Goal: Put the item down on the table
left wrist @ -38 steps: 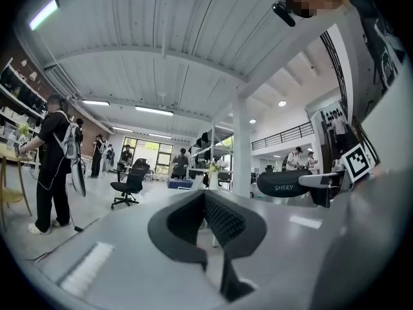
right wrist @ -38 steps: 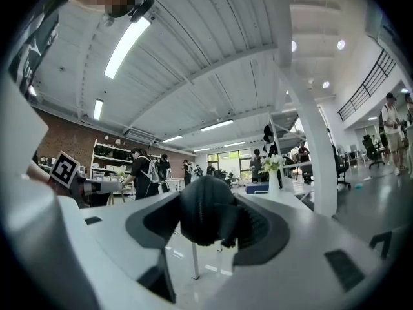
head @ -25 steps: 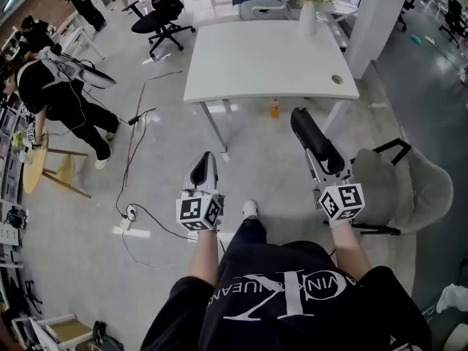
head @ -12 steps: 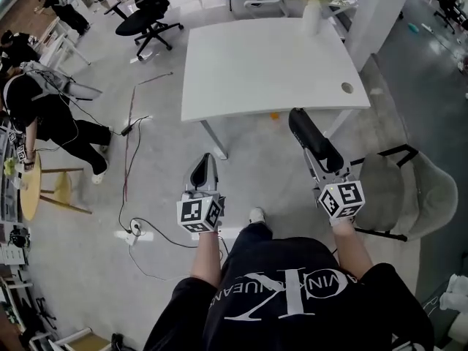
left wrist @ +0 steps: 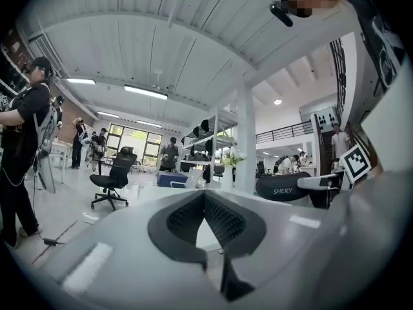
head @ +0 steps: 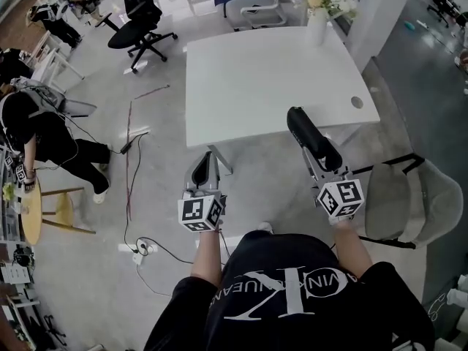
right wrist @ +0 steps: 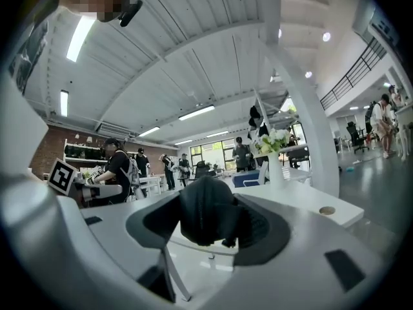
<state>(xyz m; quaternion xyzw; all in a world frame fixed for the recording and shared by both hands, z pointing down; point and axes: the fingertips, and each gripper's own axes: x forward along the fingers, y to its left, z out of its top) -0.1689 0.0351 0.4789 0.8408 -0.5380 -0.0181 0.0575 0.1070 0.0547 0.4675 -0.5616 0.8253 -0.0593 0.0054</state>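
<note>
Item in question: 1 black oblong case, rounded at the ends, with a woven-looking surface and a printed word on its side. It is carried in the air at the near right corner of the white table. The right gripper pinches it at its near end, so most of its length juts out past the jaws. The right gripper view shows the dark body filling the gap between the 2 pads.

Handling, by judgement: light, padded and slightly yielding, not fragile, and the fabric should not slip. The end-on hold leaves it free to droop or swing. A hold nearer the middle would be steadier. It should be lowered flat, long side down, or it may roll.

Surroundings, left to right:
- A person in dark clothes stands by a small round wooden table, well clear of the work.
- A cable trails over the floor to a power strip, near the walking line.
- The left gripper has its jaws pressed together with nothing between them, and is held short of the table's near edge.
- The white table top is bare ahead of the case. A vase of flowers stands at the far right corner and a cable hole lies near the right edge.
- A grey chair stands just beside the right arm and may crowd the elbow.
</note>
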